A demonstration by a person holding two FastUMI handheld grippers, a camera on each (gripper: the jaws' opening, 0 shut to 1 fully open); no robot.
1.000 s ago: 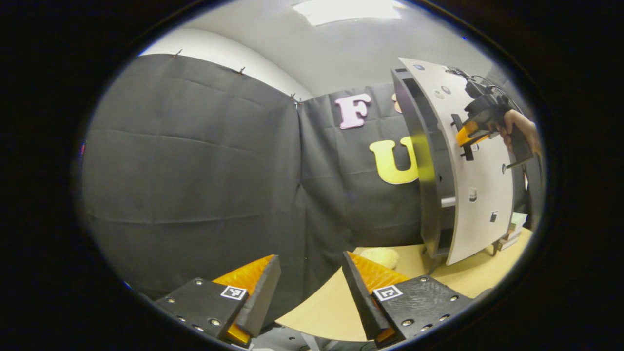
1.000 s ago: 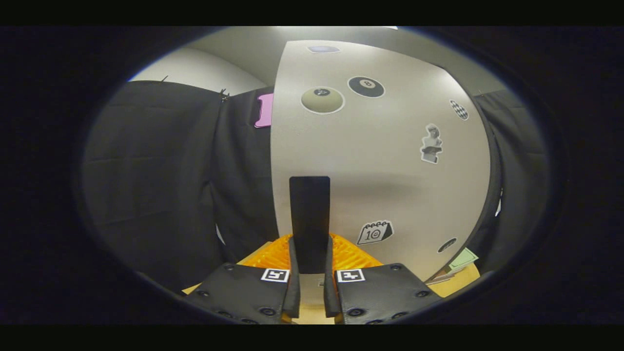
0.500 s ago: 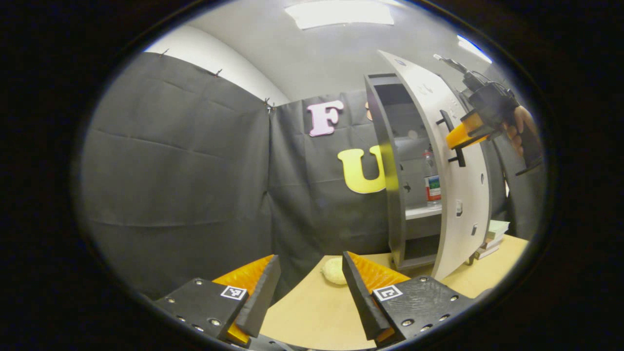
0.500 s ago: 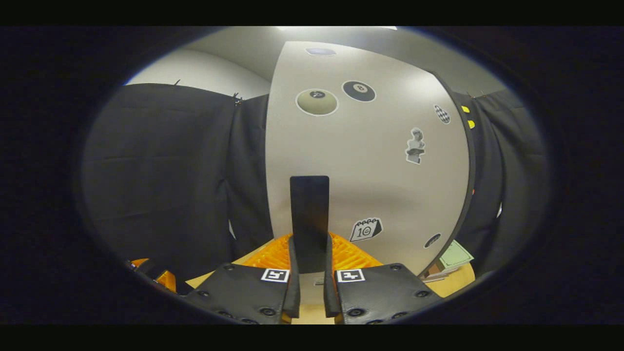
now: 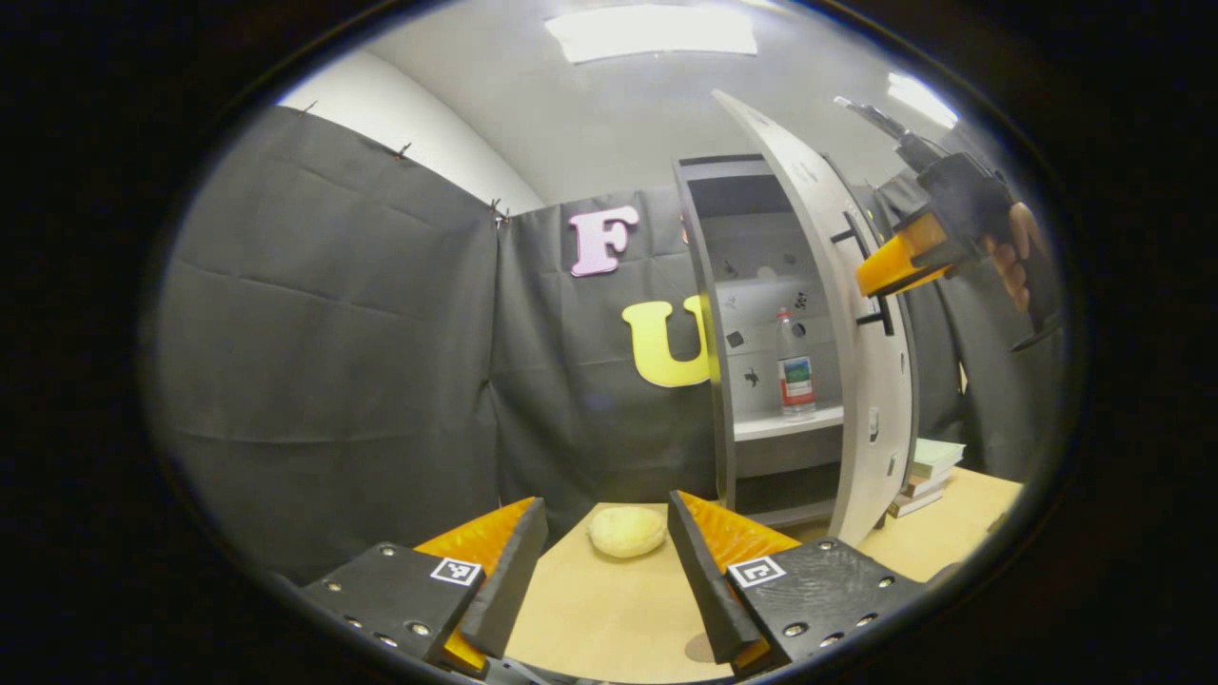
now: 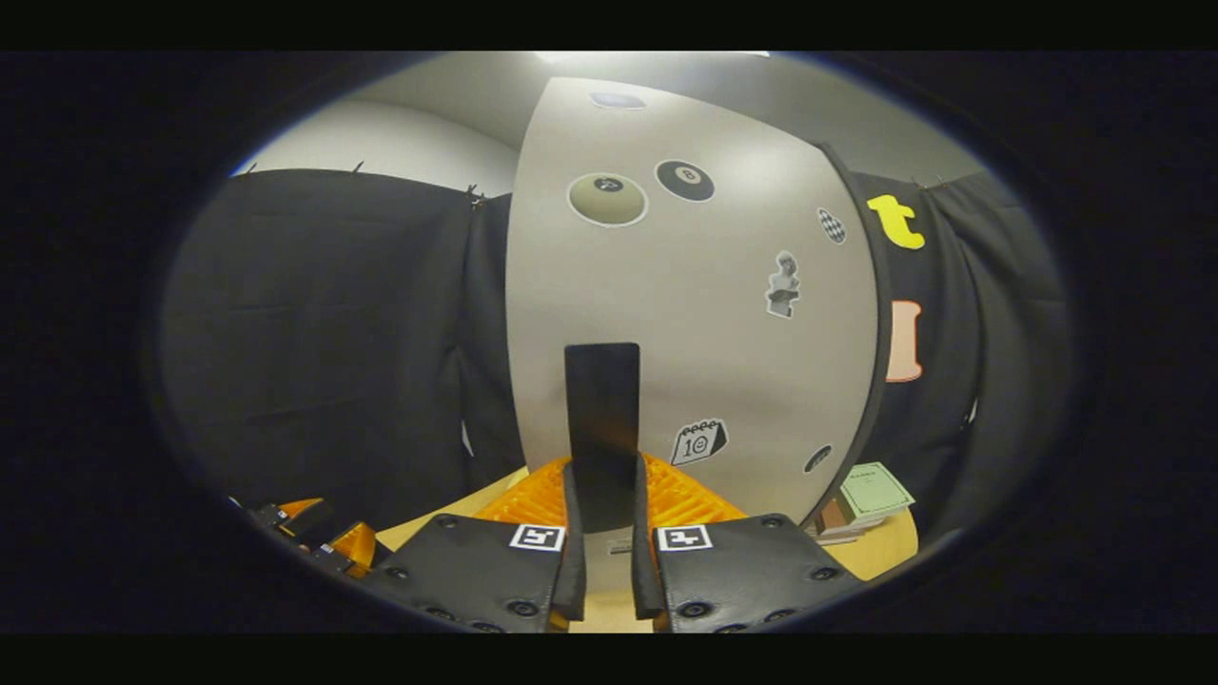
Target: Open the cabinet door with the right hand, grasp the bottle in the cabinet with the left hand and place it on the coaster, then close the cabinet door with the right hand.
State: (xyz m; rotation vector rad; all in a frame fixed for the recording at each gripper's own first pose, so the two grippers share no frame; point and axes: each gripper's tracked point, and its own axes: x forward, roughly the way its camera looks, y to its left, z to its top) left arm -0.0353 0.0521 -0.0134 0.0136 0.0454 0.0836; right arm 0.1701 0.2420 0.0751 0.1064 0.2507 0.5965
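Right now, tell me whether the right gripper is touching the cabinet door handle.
Touching. In the right gripper view the right gripper has its jaws closed on the black handle of the cabinet door.

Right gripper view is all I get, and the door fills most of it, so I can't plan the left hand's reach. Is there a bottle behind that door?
Observer: Yes. In the left gripper view a bottle stands upright on a shelf inside the open cabinet.
Operator: Is the left gripper ready to take it?
Observer: The left gripper is open and holds nothing, well short of the cabinet, over the table.
Operator: Anything on the table in its way?
Observer: A pale rounded lump lies on the table ahead of its fingers, in front of the cabinet.
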